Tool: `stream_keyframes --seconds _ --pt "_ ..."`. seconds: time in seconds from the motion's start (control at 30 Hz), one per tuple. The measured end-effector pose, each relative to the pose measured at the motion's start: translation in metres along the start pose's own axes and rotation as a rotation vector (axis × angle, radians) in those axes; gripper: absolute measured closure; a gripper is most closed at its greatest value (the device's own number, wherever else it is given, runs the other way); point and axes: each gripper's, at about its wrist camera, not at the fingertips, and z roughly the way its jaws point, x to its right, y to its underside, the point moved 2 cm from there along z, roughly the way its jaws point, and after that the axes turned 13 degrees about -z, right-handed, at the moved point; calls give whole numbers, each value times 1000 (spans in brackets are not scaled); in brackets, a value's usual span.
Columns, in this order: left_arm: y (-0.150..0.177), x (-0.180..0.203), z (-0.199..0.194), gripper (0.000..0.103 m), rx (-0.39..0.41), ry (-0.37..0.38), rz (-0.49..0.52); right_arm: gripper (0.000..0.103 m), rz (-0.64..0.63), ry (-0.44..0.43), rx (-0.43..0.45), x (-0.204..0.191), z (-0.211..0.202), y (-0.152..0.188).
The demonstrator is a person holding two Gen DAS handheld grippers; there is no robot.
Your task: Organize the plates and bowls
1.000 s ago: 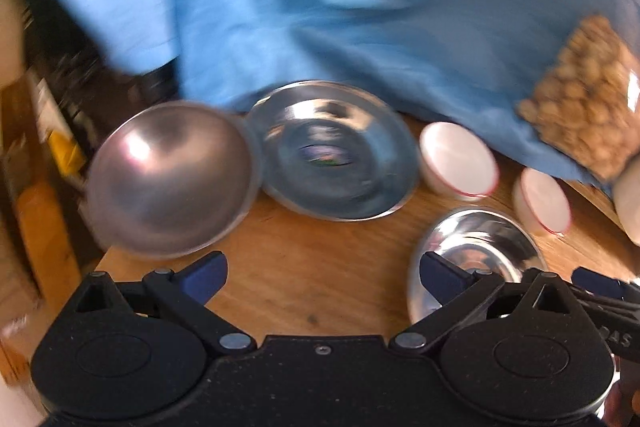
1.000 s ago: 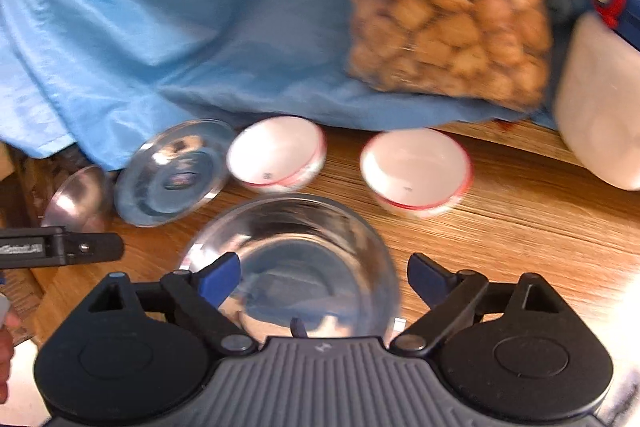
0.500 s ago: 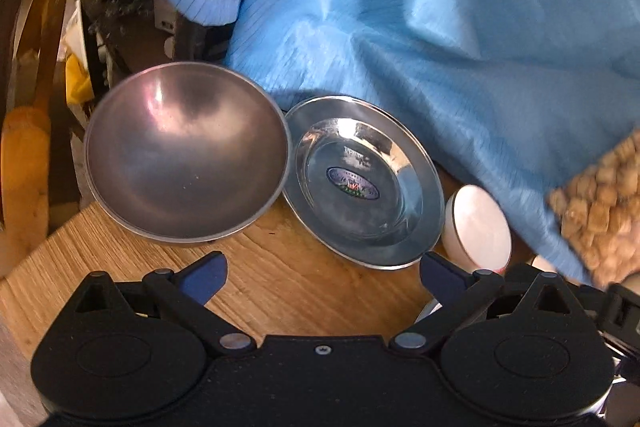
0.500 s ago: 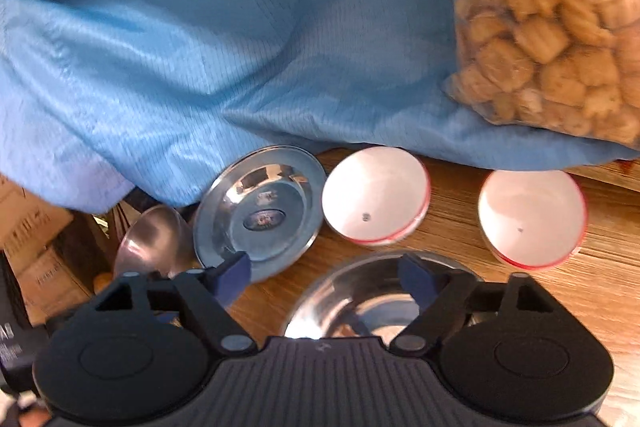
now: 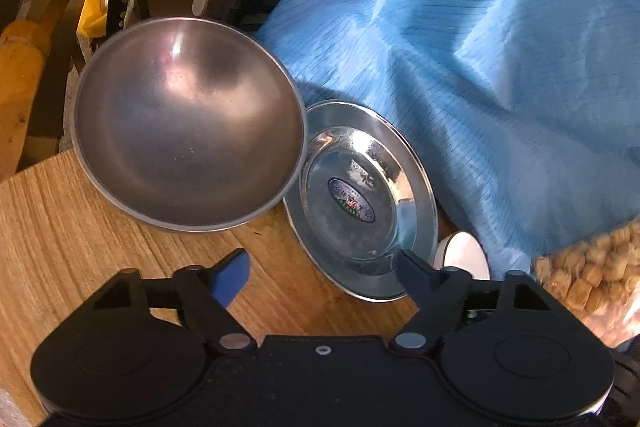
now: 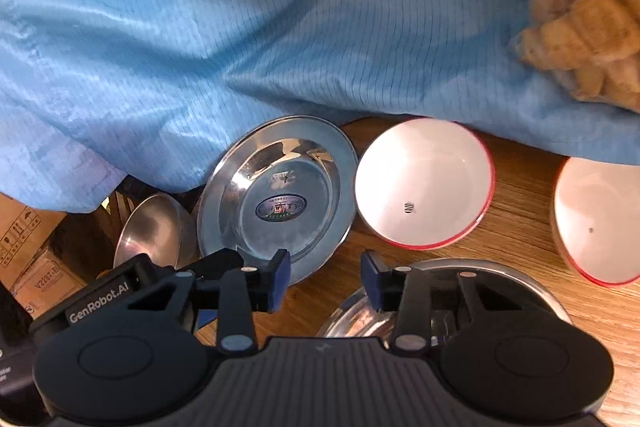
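Left view: left tool [image 5: 320,271] apart, empty, over desk [image 5: 80,227]; dull steel bowl [image 5: 188,131] overlaps labelled steel plate [image 5: 360,203]. Right view only: right tool [image 6: 325,277] narrowly apart, two red-rimmed white bowls [image 6: 424,187], shiny steel bowl [image 6: 520,283] beneath it.

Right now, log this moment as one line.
left gripper: open, empty | right gripper: open, empty | steel bowl beside steel plate | nothing stacked

Matt brushed-metal bowl [image 5: 188,135], glossy steel plate [image 5: 360,199], grained wood table [image 5: 80,235], sheeny blue cloth [image 5: 500,47], perhaps synthetic
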Motion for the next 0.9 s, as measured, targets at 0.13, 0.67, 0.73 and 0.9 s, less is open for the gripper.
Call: stream_keyframes --seconds 0.13,0.67,0.73,0.9 --pt "0 1 6 49 0 17 -44 61 26 0 -11 4 11 -2" --pt "-5 -17 19 86 -52 47 -126 85 18 -62 33 9 29 4" --pt "-4 -18 16 86 -53 57 -121 86 -5 -55 42 6 24 5" --pt "-4 -22 5 86 -72 100 -113 86 -74 -47 66 -2 8 8"
